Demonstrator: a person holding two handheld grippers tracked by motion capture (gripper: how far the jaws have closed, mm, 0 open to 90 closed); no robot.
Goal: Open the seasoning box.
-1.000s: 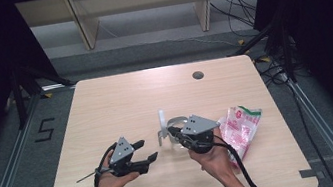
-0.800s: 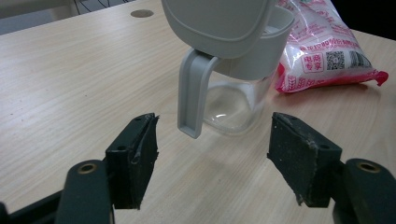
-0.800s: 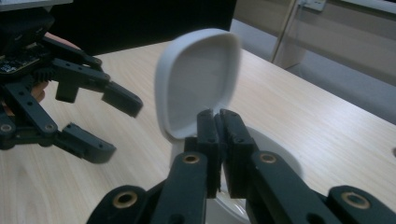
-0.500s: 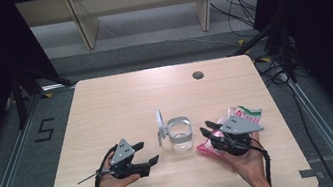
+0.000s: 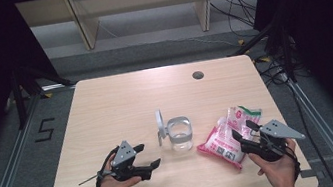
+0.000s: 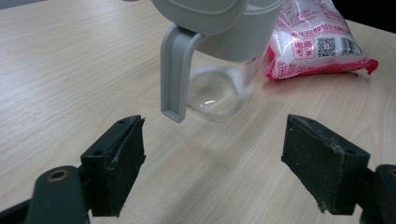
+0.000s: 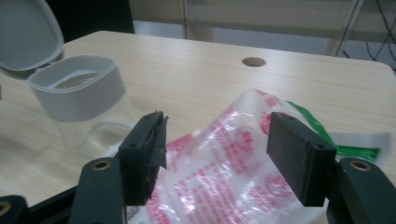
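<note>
- The clear jar [image 5: 180, 134] stands upright near the middle of the counter [image 5: 120, 101], its grey lid [image 5: 160, 126] flipped open and standing up on the jar's left side in the high view.
- The pink-and-white bag [image 5: 229, 136] lies flat just to the right of the jar; whether the two touch is hard to tell from above.
- The left gripper [image 5: 149, 161] rests low to the jar's front left, aimed toward it. Its fingers [image 6: 116, 161] stand wide with nothing between them; they have just been opening. In the left gripper view the jar's grey lid hangs a little beyond the gap, apart from both fingers.
- The right gripper [image 5: 243, 134] sits to the jar's right, over the bag's near edge. Its fingers [image 7: 299, 154] stand apart and have just been opening; the bag lies under and between them, not pinched.
- A small round hole [image 5: 197, 75] marks the counter behind the jar.
</note>
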